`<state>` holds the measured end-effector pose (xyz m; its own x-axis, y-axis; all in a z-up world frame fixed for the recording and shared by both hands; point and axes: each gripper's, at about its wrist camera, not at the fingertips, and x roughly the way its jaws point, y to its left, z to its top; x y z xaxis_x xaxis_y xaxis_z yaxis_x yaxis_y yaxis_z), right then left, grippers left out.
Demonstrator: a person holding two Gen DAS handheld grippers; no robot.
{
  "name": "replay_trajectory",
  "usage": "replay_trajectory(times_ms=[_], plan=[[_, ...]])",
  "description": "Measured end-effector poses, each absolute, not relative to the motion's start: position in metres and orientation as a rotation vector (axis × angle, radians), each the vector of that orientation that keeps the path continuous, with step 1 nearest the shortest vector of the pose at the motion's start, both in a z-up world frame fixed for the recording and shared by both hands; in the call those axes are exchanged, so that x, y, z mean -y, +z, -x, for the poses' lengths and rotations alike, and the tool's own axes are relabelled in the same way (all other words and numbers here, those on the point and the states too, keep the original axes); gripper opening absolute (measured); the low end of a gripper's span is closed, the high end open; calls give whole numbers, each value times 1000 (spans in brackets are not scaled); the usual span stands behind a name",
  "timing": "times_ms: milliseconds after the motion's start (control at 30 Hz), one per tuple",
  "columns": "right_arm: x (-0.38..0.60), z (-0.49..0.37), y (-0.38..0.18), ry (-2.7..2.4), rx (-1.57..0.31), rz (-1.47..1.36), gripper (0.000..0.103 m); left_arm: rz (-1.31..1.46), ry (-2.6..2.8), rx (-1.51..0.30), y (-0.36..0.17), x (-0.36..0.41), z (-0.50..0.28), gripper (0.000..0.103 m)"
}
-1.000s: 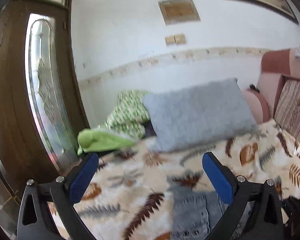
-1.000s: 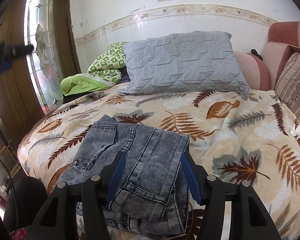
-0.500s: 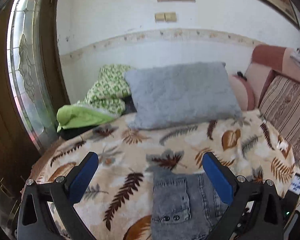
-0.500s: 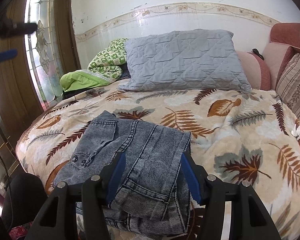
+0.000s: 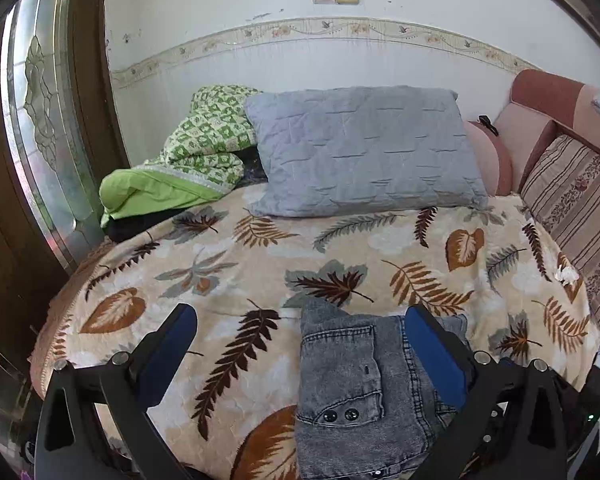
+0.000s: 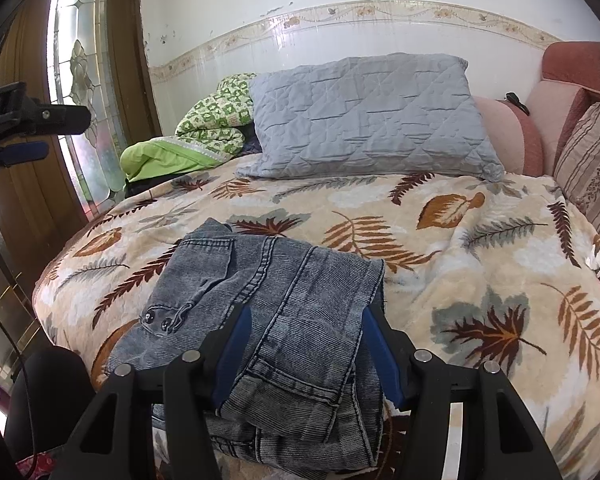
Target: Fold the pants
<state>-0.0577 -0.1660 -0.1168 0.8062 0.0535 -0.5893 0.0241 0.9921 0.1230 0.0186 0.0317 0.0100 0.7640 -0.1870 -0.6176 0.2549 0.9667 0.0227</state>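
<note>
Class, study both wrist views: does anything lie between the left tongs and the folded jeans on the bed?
Nothing visible does. The left tongs hang open over the leaf-print blanket, with the jeans lying directly between its fingers; only bare blanket separates them.

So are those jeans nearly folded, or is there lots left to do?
Nearly folded, it seems. The jeans already lie in a compact layered bundle on the leaf-print blanket. The right gripper straddles the top layer, though I can't tell if it grips. The left gripper hovers open. What's left looks like letting go, perhaps some smoothing.
</note>
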Motion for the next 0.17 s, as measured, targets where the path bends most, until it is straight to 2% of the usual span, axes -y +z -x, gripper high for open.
replay_trajectory(times_ms=[167], plan=[[164, 56, -119, 17, -640, -117, 61, -92, -212, -673, 5, -37, -26, 103]])
